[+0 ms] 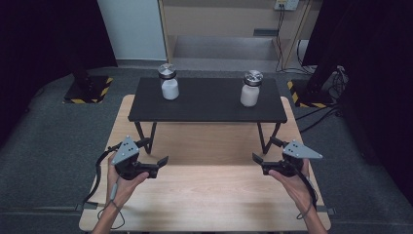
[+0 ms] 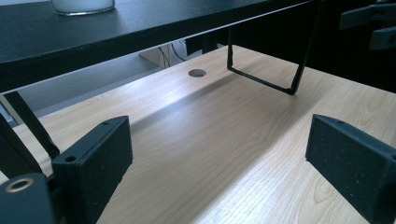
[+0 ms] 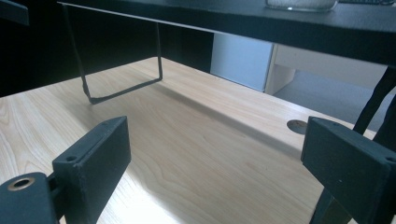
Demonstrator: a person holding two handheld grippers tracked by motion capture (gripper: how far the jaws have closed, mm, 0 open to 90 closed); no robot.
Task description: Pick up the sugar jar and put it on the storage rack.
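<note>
Two white jars with metal lids stand on a low black shelf: the left jar and the right jar. My left gripper hovers low over the wooden table, left of centre, pointing right with its jaws open and nothing between them. My right gripper mirrors it at the right, pointing left, also open with nothing in it. In the left gripper view the left gripper has bare wood between its pads. The right gripper shows the same in its own view.
The shelf rests on thin black wire legs on the table, leaving a low gap beneath. A cable hole is cut into the tabletop under the shelf. Dark carpet, black stands with hazard-striped bases and loose cables surround the table.
</note>
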